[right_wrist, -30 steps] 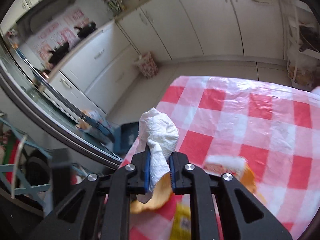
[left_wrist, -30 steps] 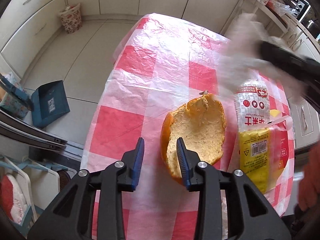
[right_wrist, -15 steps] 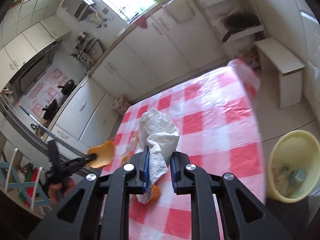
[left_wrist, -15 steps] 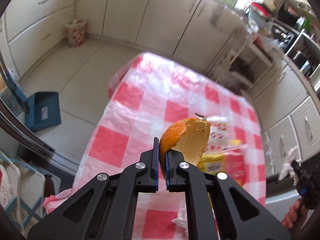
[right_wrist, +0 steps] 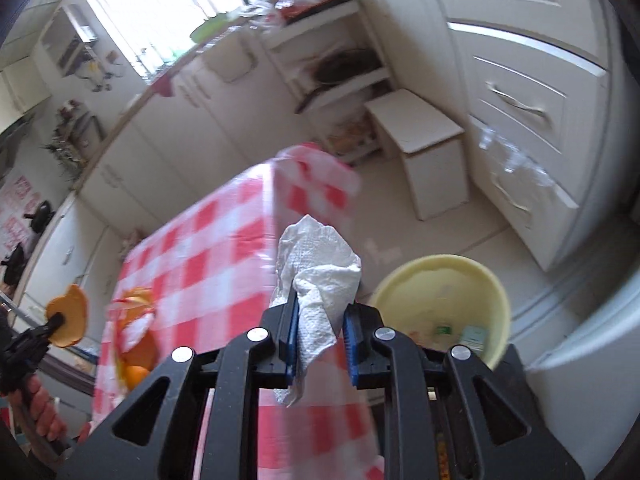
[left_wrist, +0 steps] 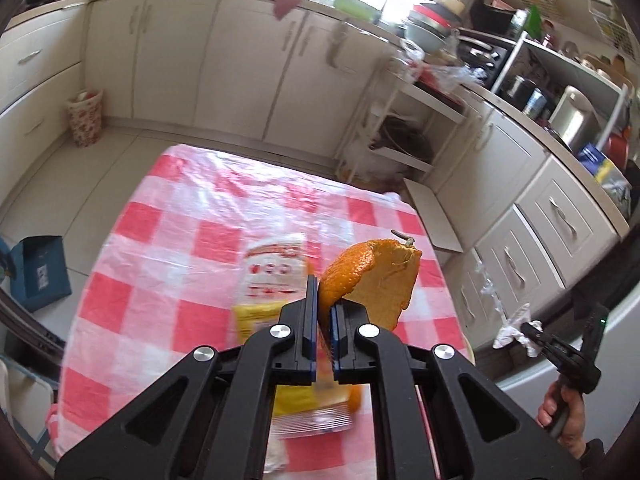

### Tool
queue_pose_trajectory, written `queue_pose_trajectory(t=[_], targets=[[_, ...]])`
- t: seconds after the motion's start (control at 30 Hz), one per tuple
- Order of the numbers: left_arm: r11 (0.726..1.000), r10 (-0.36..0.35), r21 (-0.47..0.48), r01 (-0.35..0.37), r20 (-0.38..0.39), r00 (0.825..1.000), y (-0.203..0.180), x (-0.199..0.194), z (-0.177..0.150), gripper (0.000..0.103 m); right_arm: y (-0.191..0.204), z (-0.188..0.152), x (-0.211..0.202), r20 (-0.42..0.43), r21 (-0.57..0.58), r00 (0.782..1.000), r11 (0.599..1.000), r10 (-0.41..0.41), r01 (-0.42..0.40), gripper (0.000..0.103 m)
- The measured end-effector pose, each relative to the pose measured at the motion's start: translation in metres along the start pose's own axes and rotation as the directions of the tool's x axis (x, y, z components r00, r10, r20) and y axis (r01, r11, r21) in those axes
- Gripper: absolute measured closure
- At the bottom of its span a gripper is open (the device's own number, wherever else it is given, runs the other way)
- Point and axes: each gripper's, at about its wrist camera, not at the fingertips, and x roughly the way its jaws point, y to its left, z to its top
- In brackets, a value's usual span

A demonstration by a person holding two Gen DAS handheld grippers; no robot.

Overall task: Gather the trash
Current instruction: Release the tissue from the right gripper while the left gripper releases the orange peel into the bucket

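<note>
1. Above the table (left_wrist: 168, 216), I have both grippers loaded: the left gripper (left_wrist: 323, 312) is clamped on an orange peel (left_wrist: 372, 276), lifted clear of the checked cloth, and the right gripper (right_wrist: 320, 320) is clamped on a crumpled paper towel (right_wrist: 316, 272).
2. I judge the step in hand to be the carry: both pieces of trash are picked up and neither is dropped yet.
3. On the floor just past the near right corner of the table stands a yellow bin (right_wrist: 404, 280), with a few scraps already lying inside.
4. The right gripper hangs near the bin's rim, so my next move is to bring the towel over the opening and part the fingers; the soft towel may cling to a pad, so a small shake could be needed.
5. The peel is well left of the bin and must cross the table's width before I let go of it.
6. A snack bag (left_wrist: 276, 276) lies on the cloth below the left gripper, and more peel (right_wrist: 138, 344) rests near it; I take these as trash not yet collected.
7. The table edge stands between the left gripper and the bin, and the two grippers must not crowd each other over the opening.
</note>
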Motion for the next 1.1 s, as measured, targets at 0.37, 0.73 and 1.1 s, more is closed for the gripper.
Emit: queue_pose_trajectory(t=[0.37, 0.73, 1.1], targets=[[0.987, -0.077, 0.136, 0.087, -0.076, 0.994, -0.099, 0.046, -0.023, 0.098, -0.072, 0.000, 0.072, -0.261, 0.072, 0.952, 0.980, -0.161, 0.185, 0.043], [0.970, -0.082, 0.197, 0.143, -0.288, 0.954, -0.237, 0.145, -0.089, 0.098, -0.072, 0.048, -0.026, 0.108, 0.171, 0.994, 0.985, -0.019, 0.000, 0.031], [0.973, -0.008, 0.207, 0.099, -0.401, 0.916, -0.293, 0.205, -0.115, 0.050, -0.064, 0.072, -0.048, 0.220, 0.144, 0.975, 0.988, 0.025, -0.058, 0.028]])
